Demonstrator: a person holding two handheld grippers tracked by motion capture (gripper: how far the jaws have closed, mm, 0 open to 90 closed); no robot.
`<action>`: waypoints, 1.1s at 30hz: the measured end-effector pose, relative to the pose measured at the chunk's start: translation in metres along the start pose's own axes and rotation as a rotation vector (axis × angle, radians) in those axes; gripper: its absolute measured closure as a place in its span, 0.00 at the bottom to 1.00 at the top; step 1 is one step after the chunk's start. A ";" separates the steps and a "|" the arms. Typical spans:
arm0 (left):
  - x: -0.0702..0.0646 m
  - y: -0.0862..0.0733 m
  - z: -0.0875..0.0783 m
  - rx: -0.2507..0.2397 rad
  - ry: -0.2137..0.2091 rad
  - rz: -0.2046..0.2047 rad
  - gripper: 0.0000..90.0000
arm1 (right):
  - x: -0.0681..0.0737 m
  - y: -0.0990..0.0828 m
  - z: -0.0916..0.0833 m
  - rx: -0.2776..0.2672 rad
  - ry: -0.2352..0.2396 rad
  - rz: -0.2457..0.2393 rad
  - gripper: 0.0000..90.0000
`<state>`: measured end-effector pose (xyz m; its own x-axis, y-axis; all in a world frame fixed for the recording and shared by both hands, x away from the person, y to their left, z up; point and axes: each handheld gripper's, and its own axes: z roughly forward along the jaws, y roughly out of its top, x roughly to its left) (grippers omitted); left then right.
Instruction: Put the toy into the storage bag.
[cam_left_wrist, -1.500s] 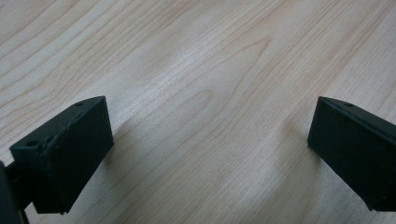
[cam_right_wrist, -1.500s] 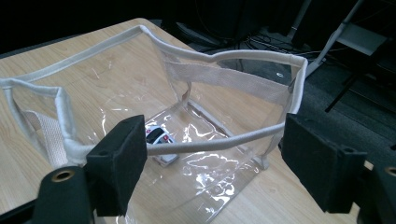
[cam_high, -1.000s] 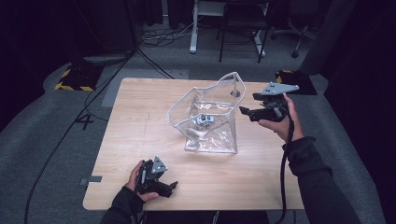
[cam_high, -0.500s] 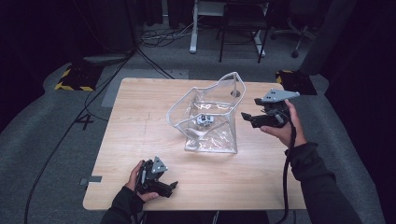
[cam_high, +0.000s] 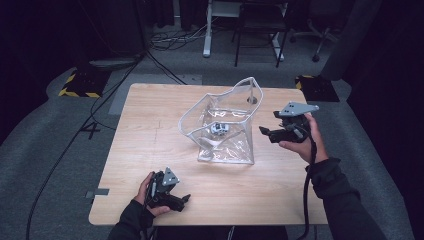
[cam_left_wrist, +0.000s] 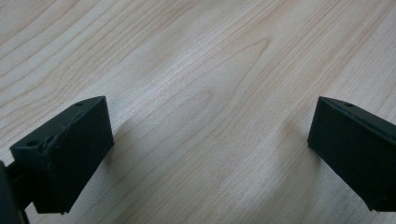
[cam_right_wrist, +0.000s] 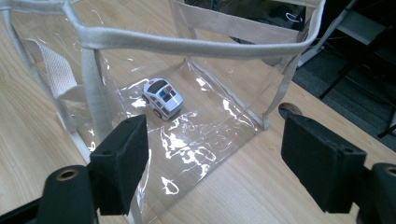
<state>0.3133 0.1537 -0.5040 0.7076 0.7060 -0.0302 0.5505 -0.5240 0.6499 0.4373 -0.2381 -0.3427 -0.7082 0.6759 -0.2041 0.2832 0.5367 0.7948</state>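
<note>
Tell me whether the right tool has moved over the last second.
Yes. The right tool has dropped slightly toward the person's table edge, staying just right of the clear bag, which hasn't shifted.

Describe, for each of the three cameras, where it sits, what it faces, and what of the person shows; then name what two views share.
High view: above the person's side, looking forward and down on the table; both forearms, left gripper and right gripper show.
Left gripper view: on the left gripper, looking down at bare wood between its open jaws.
Right gripper view: on the right gripper, facing the bag with its jaws open.
Shared: high and right gripper views both show the bag with the toy car inside.
</note>
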 end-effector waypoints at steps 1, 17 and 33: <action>0.000 0.000 0.000 0.000 0.000 0.000 0.00 | 0.000 -0.001 0.000 0.002 -0.001 -0.002 0.27; 0.000 0.000 0.000 -0.002 0.000 -0.002 0.00 | 0.000 -0.024 0.000 0.036 -0.008 0.013 0.26; 0.000 0.000 0.000 0.000 0.000 0.000 0.00 | 0.001 -0.043 -0.001 0.077 -0.028 0.021 0.26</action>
<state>0.3133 0.1537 -0.5039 0.7079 0.7056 -0.0304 0.5504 -0.5243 0.6497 0.4240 -0.2608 -0.3763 -0.6835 0.7008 -0.2044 0.3477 0.5588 0.7529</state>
